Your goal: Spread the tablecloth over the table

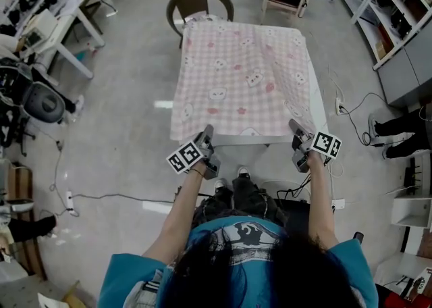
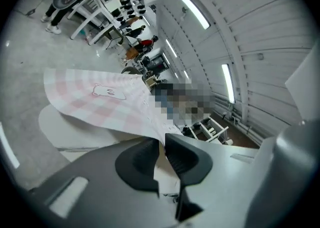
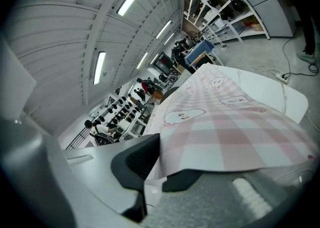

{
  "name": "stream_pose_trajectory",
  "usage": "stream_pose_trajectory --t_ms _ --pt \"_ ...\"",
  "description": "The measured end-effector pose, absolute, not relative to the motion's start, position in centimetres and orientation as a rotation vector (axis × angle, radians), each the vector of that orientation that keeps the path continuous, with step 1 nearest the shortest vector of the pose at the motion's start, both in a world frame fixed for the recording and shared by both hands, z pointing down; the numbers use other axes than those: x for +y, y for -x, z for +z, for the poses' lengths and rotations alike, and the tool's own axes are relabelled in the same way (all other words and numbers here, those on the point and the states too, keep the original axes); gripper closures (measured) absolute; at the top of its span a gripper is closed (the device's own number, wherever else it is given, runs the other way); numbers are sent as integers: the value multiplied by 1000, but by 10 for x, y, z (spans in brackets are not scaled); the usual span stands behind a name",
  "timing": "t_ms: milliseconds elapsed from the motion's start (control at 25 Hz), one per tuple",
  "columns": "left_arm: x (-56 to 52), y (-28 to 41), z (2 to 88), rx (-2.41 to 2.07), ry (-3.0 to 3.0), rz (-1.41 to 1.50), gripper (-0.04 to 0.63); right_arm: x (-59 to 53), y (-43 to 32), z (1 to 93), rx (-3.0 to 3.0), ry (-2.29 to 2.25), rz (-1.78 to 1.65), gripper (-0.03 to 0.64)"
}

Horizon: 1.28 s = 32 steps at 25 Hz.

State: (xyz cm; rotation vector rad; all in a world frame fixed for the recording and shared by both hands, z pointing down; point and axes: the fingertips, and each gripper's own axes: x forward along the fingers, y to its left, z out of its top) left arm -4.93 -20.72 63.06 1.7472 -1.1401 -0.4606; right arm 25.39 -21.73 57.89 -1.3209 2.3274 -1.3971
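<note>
The left gripper (image 2: 161, 144) is clamping down on the near left corner of the pink checked tablecloth (image 1: 243, 77). The right gripper (image 3: 161, 169) is pinching the near right corner just the same, and the person is holding both at the near edge of the table (image 1: 318, 100). The cloth is lying spread across the tabletop, with a brown chair (image 1: 200, 4) standing at the far end.
</note>
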Motion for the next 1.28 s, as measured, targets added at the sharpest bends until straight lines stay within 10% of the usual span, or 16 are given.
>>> stream_pose_trajectory --t_ms 1280 --pt "-174 6 722 -1151 -1759 194 515 -214 -308 717 1891 1710 -1597 555"
